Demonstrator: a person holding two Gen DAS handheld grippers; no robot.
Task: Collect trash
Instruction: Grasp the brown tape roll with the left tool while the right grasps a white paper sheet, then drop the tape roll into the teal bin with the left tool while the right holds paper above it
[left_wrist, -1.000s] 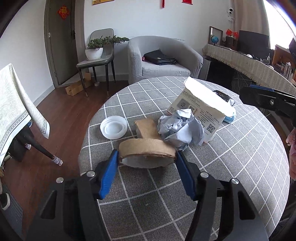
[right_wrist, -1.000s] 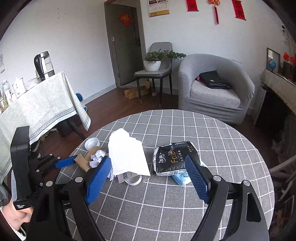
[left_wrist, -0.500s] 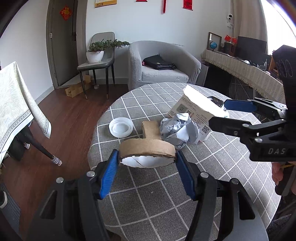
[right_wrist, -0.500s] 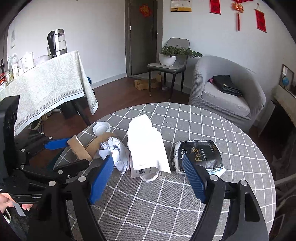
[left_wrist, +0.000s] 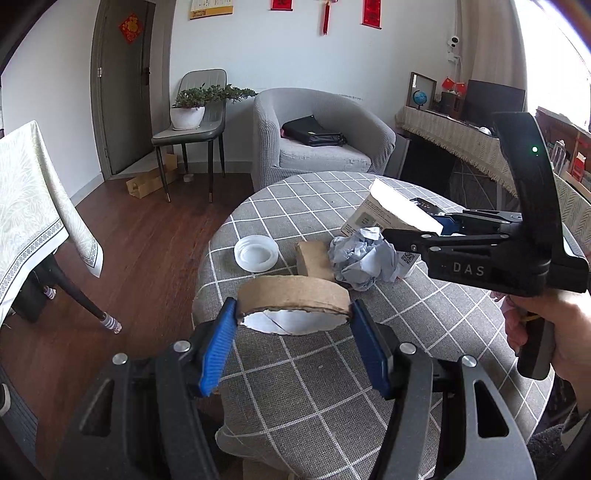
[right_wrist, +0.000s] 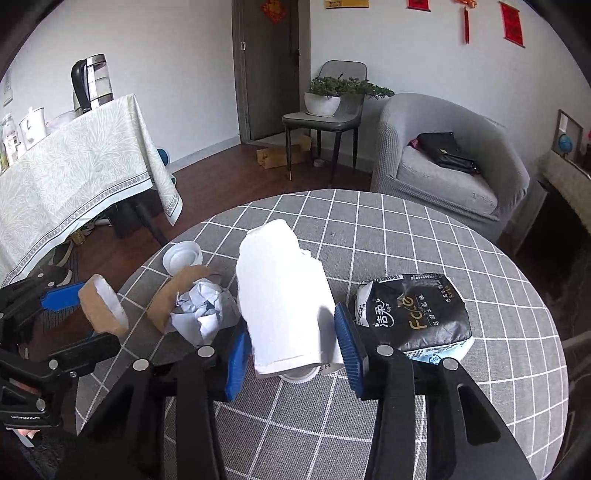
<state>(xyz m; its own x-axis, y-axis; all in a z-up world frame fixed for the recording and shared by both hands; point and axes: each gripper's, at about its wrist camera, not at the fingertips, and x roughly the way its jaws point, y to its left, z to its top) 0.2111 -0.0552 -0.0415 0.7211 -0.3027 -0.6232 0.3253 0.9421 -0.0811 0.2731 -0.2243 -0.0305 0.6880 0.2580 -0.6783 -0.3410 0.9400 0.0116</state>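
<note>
The white carton (right_wrist: 284, 295) lies on the round table (right_wrist: 424, 236) with its cap end toward the camera, and it is between the blue pads of the right gripper (right_wrist: 293, 347). The jaws are closing around it; the left pad is at the carton's side, and on the right side a narrow gap is visible. Just left of the carton is a crumpled paper ball (right_wrist: 205, 314), then a piece of brown cardboard (right_wrist: 177, 291) and a white plastic lid (right_wrist: 183, 257). On the right of the carton lies a black tissue pack (right_wrist: 413, 314). The left gripper (left_wrist: 293, 328) holds a brown cardboard ring (left_wrist: 293, 295) above the table edge, its jaws about half open and both pads pressing on the ring's ends.
</note>
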